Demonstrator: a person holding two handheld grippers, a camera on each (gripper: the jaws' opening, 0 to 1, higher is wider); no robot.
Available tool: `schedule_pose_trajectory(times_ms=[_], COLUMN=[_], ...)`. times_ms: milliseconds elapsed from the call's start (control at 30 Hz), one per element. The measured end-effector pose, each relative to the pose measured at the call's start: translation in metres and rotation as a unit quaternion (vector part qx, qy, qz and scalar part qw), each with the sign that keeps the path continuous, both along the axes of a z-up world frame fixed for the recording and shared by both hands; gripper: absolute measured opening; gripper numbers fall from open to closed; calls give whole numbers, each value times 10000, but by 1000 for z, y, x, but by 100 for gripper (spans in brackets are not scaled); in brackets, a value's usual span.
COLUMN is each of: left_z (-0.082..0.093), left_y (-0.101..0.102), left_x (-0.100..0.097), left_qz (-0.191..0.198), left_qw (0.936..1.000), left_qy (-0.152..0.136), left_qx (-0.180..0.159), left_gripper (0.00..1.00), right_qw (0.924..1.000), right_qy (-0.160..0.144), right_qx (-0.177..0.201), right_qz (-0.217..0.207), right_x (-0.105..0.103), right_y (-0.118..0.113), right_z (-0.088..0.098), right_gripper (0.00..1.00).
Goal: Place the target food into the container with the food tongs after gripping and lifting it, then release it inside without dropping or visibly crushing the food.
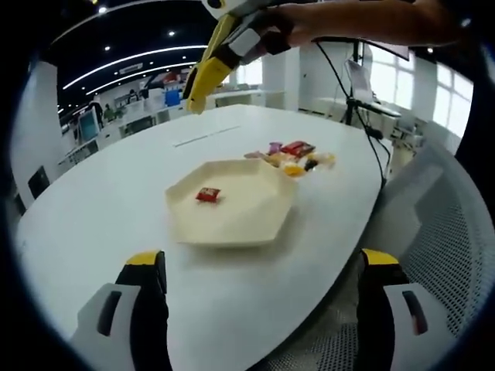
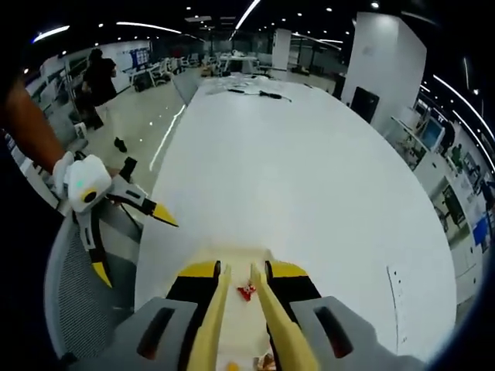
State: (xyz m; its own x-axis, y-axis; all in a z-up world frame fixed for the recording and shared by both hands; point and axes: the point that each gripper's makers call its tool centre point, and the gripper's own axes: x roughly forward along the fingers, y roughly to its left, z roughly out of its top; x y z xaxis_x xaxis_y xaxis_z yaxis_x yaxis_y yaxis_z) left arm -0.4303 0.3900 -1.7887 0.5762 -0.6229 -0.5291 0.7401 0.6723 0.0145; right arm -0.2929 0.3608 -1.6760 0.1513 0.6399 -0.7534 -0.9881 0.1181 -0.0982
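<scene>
Where tongs (image 2: pixel 240 309) cross, the red snack (image 2: pixel 246 291) is half-hidden.

snack pile (image 1: pixel 292 157) too small to identify

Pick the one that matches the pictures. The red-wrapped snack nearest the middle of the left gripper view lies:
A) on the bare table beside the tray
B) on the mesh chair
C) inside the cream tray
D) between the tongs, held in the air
C: the red-wrapped snack lies on the floor of the cream tray, apart from the pile of snacks beyond its far rim.
</scene>
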Motion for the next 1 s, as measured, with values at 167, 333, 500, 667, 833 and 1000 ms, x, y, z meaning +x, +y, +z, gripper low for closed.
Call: schedule_pose_trajectory(times_ms=[167, 333, 500, 667, 833, 1000], left_z=[-2, -2, -3, -3, -5, -7], left_y=[1, 4, 5, 6, 8, 12], left_x=[0, 0, 2, 2, 3, 4], left_qz=[11, 48, 71, 91, 113, 223], left_qw=[10000, 10000, 10000, 9999, 9999, 9997], left_qy=[17, -41, -41, -45, -8, 24], left_qx=[18, -11, 48, 24, 35, 100], left_gripper=[99, 99, 100, 100, 100, 100], right_qw=[9995, 9992, 9994, 9990, 9986, 9983], right_qy=[-64, -92, -127, -112, -150, -152], right_qx=[178, 105, 132, 114, 134, 181], right_qz=[-242, -361, -305, -407, -488, -536], right_x=[3, 0, -5, -7, -9, -11], right_y=[-14, -40, -66, -100, -129, -157], right_z=[17, 18, 25, 21, 19, 20], right_gripper=[21, 22, 23, 23, 23, 23])
